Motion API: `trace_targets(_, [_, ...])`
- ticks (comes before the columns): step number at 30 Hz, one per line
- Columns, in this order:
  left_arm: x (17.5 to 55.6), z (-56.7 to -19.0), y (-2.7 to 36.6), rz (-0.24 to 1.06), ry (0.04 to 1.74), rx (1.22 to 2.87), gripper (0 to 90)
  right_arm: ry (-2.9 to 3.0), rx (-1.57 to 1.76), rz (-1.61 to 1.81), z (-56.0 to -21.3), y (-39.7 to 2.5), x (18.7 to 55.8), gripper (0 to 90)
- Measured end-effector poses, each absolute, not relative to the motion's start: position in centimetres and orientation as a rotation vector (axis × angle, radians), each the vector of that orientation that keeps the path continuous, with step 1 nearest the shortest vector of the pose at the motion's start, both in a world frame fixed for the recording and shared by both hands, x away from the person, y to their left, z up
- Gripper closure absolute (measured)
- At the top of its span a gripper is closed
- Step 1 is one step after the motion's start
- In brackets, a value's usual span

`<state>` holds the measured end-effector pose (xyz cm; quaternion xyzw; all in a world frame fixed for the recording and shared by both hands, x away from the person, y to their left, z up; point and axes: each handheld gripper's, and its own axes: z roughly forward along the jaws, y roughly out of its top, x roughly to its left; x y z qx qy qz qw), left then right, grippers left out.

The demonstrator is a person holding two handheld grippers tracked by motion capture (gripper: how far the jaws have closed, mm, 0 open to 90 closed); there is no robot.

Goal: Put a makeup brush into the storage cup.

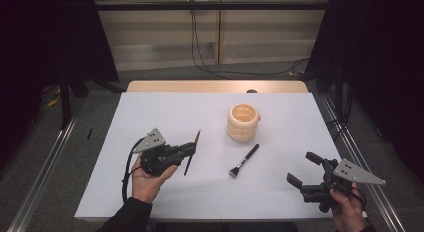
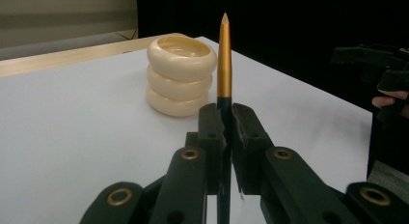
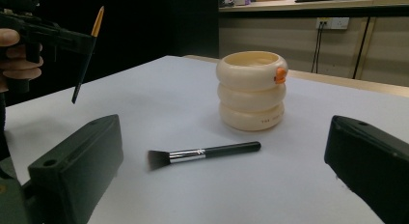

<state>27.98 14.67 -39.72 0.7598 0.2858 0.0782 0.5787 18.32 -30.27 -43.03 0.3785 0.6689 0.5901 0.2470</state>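
- Holding my left gripper above the white table at its left half, I have the hand cupped under the body with the palm up and the grey three-cornered plate tipped toward the far left.
- Its jaws are pressed together on a slim pencil-like brush, clamped around the dark lower shaft; in the left gripper view the gold upper part rises straight to a pale pointed tip.
- From above, that slim brush hangs clear of the table, slanted, gold end toward the far side.
- My right gripper sits at the near right corner, gripped from below, its jaws spread wide with nothing between them.
- Between the two grippers lies a makeup brush flat on the table: glossy black handle, silver ferrule, short dark flared bristles pointing my way.
- Just beyond it stands a cream holder, shaped like three stacked rounded rings, smooth and matte, open on top, with a small orange tab at the upper ring.
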Motion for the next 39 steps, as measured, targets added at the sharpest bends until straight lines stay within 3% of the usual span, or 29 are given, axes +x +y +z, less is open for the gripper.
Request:
trace_targets(26, [26.6,-39.6,12.6,0.131,0.588,1.771,83.6,1.933,0.907,1.700,-40.8,-25.7,20.6,1.1])
trace_targets(39, [26.4,-39.3,11.6,0.118,0.570,1.776,83.5,2.000,0.850,1.752,-39.6,-23.0,22.2,10.6])
